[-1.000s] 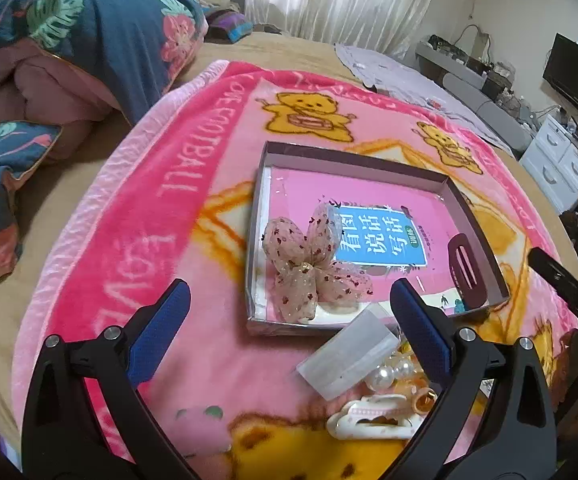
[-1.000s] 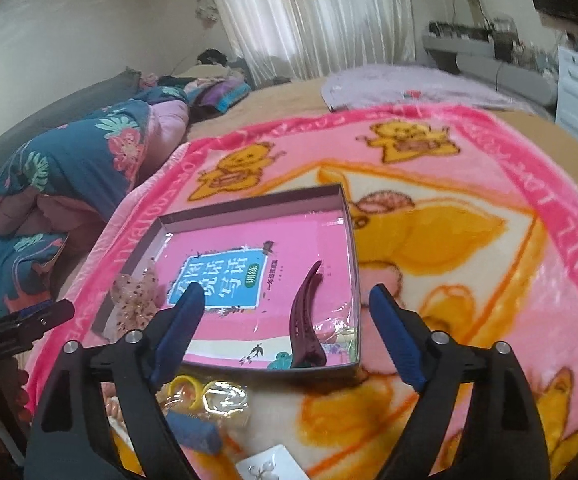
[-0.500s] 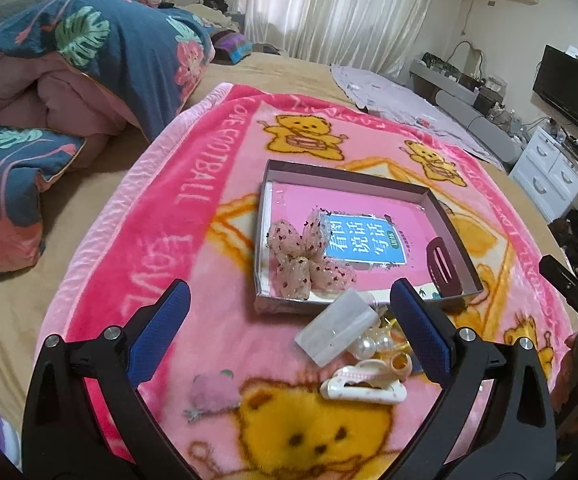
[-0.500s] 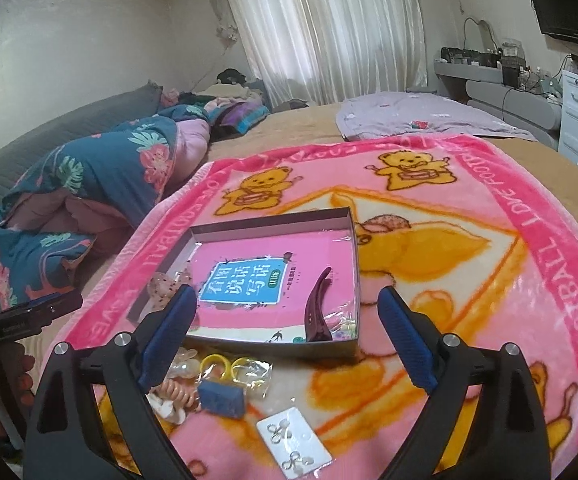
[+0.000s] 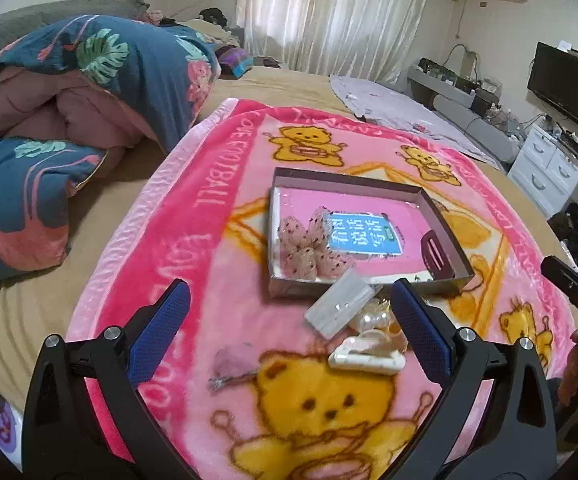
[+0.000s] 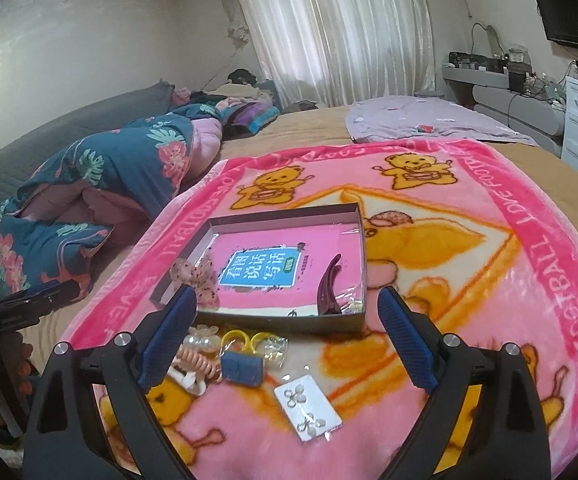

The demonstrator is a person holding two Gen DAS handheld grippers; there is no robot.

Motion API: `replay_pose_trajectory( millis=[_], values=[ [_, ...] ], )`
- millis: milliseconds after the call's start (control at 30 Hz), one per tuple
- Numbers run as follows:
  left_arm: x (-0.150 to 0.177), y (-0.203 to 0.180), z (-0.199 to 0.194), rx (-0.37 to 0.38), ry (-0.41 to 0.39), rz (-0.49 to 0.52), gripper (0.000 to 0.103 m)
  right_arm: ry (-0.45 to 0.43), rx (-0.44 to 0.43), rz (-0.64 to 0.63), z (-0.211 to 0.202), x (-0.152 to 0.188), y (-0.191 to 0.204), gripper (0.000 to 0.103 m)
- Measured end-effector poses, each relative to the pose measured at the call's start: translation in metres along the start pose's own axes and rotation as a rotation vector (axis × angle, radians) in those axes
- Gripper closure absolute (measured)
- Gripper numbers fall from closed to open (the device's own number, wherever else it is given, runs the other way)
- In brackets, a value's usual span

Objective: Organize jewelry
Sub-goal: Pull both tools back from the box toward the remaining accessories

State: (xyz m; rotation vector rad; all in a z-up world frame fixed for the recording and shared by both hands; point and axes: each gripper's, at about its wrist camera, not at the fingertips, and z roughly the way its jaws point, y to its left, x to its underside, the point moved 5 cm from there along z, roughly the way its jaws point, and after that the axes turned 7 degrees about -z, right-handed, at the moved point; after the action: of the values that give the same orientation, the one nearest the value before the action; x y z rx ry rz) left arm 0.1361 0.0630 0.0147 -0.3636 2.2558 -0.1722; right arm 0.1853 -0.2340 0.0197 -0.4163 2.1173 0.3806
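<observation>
- Left wrist view: the left gripper [image 5: 289, 316] is held above the pink blanket [image 5: 193, 248], its blue fingers spread wide and nothing held between them.
- A shallow box [image 5: 445, 222] is seen on the blanket, with a dotted bow [image 5: 309, 246] in its near left corner and a dark hair clip [image 5: 432, 252] by its right wall.
- Just before the box, a clear case [image 5: 339, 304], pearl pieces [image 5: 371, 318] and a white clip [image 5: 365, 358] are heaped together; a small pink piece [image 5: 233, 362] lies apart to the left.
- Right wrist view: the right gripper [image 6: 287, 318] is likewise held spread and empty, in front of the box [image 6: 257, 322].
- Near the box front, yellow rings [image 6: 245, 338], a blue block [image 6: 243, 368] and a coiled tie [image 6: 201, 364] are clustered; an earring card [image 6: 309, 406] lies just beside them.
</observation>
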Motion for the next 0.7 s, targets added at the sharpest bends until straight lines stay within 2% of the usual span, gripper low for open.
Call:
replay_pose_trajectory(
  millis=[433, 700],
  values=[
    [0.018, 0.015, -0.016, -0.035, 0.010, 0.004, 0.010, 0.018, -0.003, -0.051, -0.016, 0.014, 0.015, 0.012],
    [0.035, 0.030, -0.016, -0.064, 0.045, -0.006, 0.010, 0.055, -0.023, -0.099, -0.016, 0.028, 0.031, 0.012]
  ],
)
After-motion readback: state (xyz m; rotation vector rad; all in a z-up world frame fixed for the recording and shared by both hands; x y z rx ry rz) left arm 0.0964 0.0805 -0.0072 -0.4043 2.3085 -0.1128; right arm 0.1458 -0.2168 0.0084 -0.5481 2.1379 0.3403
